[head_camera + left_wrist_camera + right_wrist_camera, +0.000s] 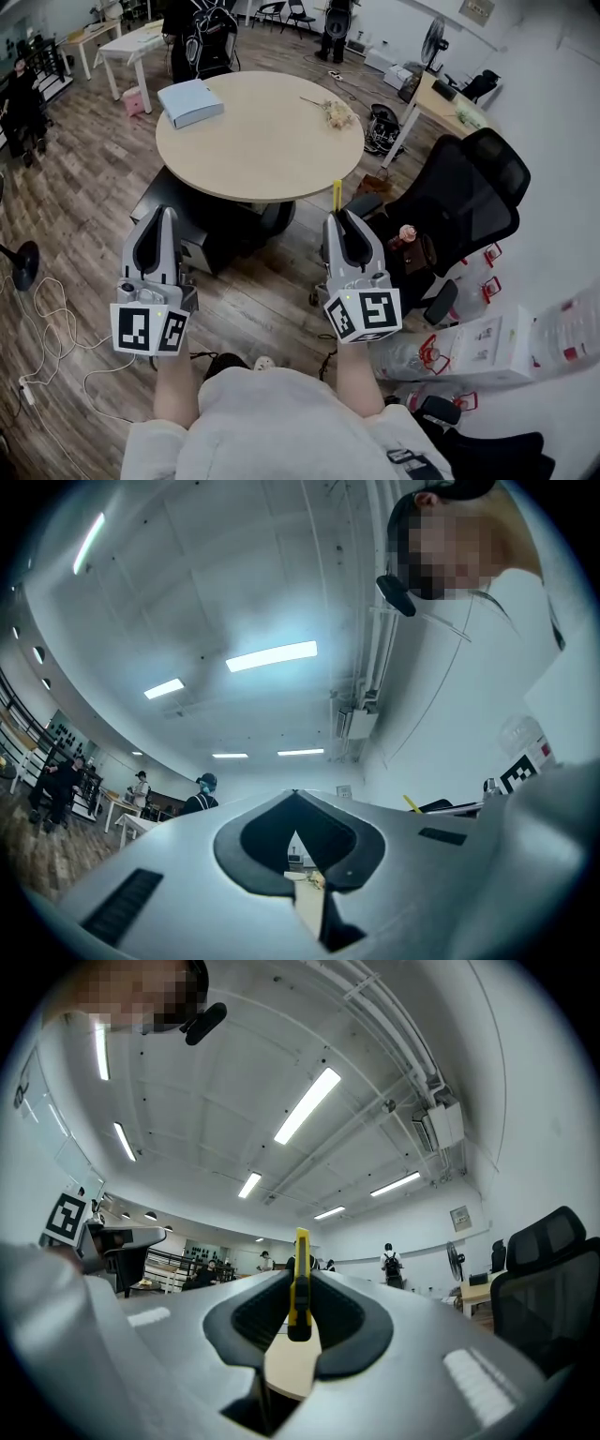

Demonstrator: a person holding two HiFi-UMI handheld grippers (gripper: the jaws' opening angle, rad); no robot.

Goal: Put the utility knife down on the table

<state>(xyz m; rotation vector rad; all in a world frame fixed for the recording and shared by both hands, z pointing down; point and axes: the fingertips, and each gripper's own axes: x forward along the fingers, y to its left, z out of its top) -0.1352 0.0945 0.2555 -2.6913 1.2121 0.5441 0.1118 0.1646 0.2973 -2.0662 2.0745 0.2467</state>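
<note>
Grey shirt (281, 422) nearest, utility knife (337, 195) clamped at the near rim of the table (262, 150)

Closest under the head camera I have the person's grey shirt, with both forearms (178, 384) reaching forward from it. Next come the marker cubes (148, 328), then the grippers themselves, held side by side above the wooden floor (84, 197). I read the left gripper (167, 214) as closed: its own view shows the jaws together at the tips with nothing between them. The right gripper (337, 217) has its jaws clamped on the utility knife. In that gripper's view the yellow body sits edge-on between the black pads (248, 1321) and pokes past the tips. From the head view the yellow end overlaps the round table's near rim. The knife is held in the air, not lying on the tabletop, and I cannot tell whether it is over the top or just short of it. A white cable (47, 328) lies on the floor at the left. A black office chair (469, 202) stands just right of the right gripper, with white boxes (487, 352) by the wall. Farther off on the table I see a pale blue box (190, 101) near the far left rim and a small pale sprig (337, 114) at the far right, too small to identify
</note>
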